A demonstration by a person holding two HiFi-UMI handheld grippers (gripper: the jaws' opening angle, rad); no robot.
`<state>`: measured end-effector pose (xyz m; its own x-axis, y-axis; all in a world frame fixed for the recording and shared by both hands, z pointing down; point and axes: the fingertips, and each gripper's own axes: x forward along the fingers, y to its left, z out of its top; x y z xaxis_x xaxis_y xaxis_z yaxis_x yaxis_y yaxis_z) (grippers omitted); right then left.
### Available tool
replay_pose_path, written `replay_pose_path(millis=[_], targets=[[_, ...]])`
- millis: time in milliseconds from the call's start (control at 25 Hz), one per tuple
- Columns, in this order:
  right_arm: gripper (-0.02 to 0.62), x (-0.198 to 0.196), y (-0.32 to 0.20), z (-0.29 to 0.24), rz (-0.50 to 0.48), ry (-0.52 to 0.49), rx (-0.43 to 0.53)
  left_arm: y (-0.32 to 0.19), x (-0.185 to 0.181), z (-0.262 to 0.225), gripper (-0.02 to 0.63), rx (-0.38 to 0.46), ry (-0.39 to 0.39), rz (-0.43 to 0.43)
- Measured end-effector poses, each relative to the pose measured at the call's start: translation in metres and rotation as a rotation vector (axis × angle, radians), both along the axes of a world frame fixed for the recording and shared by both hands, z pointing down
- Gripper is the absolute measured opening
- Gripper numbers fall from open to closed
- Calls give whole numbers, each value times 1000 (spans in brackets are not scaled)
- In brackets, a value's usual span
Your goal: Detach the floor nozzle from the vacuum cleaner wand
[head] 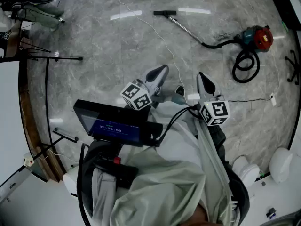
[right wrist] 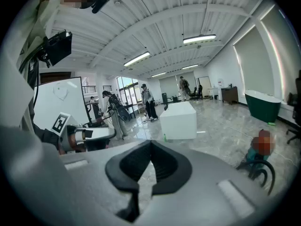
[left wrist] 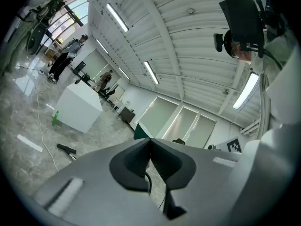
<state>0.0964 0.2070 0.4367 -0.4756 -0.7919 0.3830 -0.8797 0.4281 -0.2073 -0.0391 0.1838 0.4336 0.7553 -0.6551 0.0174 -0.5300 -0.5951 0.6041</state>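
Observation:
The vacuum cleaner (head: 256,37), red and teal, lies on the grey floor at the far right with its black hose (head: 244,66) coiled beside it. Its metal wand (head: 188,30) runs up-left to the black floor nozzle (head: 164,13), which is joined to it. The nozzle (left wrist: 66,149) also shows small and far off in the left gripper view. My left gripper (head: 162,70) and right gripper (head: 201,77) are held close to my body, well short of the vacuum. Both are shut with nothing between the jaws. The right gripper view shows the vacuum body (right wrist: 259,150) at the right edge.
A thin white cable (head: 155,29) trails across the floor between me and the wand. A white block (right wrist: 181,119) with a green bottle (left wrist: 55,117) beside it stands beyond the nozzle. Tripod stands (head: 47,58) line the left side; people stand far back (right wrist: 148,102).

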Motion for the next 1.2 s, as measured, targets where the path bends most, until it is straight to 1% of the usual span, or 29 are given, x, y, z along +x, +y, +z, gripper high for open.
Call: replay_pose_path(millis=[240,320,480,560,640,720,840,1040,1200], targets=[[-2,0,-1,0,6,6,9,-2,0,1,-8,11,-4,12],[-2,0,-1,0,13,7,10,-2,-2,-1,-8,-1,-2,8],[-2,7,-2,0,49,0,24,-2,-1,-2,-8,6,-2,8],[-2,8,-3,0,59,23,35,-3,-3,-3,-8,13,2,7],[-2,-1,-8,-4,47,79,67,-7,-14,-4,-8,17,8,5],[-2,-17,-18,-12,15,139,112,-16,-30,-7,-8,20,15,0],[-2,-38,-33,-18,-1,183,156,-29,-54,-7,-8,25,26,-7],[-2,-56,-59,-19,42,192,161,-49,-86,-3,-8,39,22,-27],[-2,-61,-77,-15,-8,219,135,-65,-92,-5,-8,11,19,-50]])
